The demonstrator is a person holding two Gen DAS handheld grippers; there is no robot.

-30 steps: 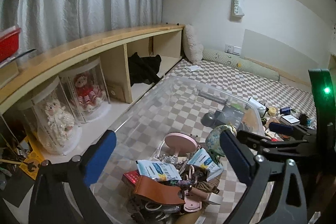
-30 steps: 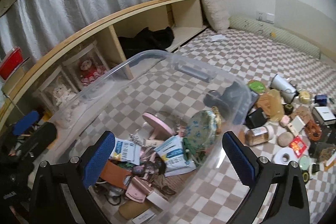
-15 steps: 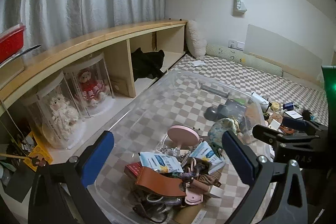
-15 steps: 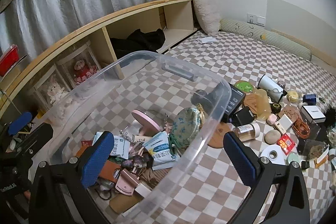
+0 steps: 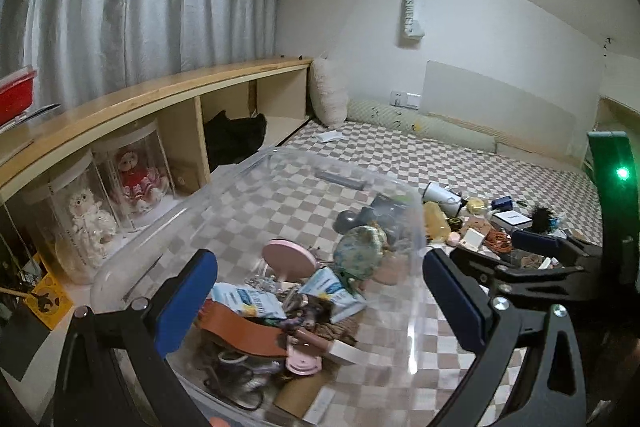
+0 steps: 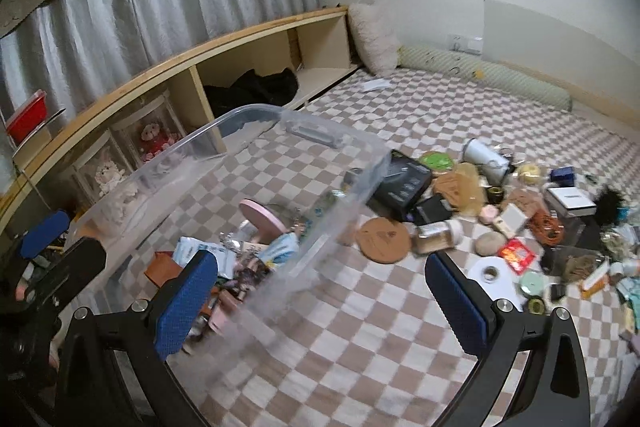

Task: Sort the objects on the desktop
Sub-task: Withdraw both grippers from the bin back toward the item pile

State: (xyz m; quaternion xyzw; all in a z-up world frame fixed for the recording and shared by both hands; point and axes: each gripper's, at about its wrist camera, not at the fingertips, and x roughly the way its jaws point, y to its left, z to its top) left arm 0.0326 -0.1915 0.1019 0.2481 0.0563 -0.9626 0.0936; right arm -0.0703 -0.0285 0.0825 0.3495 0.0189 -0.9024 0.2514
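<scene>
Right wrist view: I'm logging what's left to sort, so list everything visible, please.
clear bin: one, transparent, left on the checked cover
pink disc: one, inside the bin
cork coaster: one, brown, right of the bin
black box: one, beyond the coaster
jar: one, lying beside the coaster
tape roll: one, white, near right
orange cord: one, far right
left gripper: jaws open, over the bin
right gripper: jaws open

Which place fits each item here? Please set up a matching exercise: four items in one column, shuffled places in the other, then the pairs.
Items
1. pink round stand
2. cork coaster
3. black garment
4. red container

Places
A. on top of the wooden shelf
B. inside the clear plastic bin
C. in a shelf cubby
D. on the checkered mat outside the bin

Pairs: 1-B, 2-D, 3-C, 4-A
</scene>
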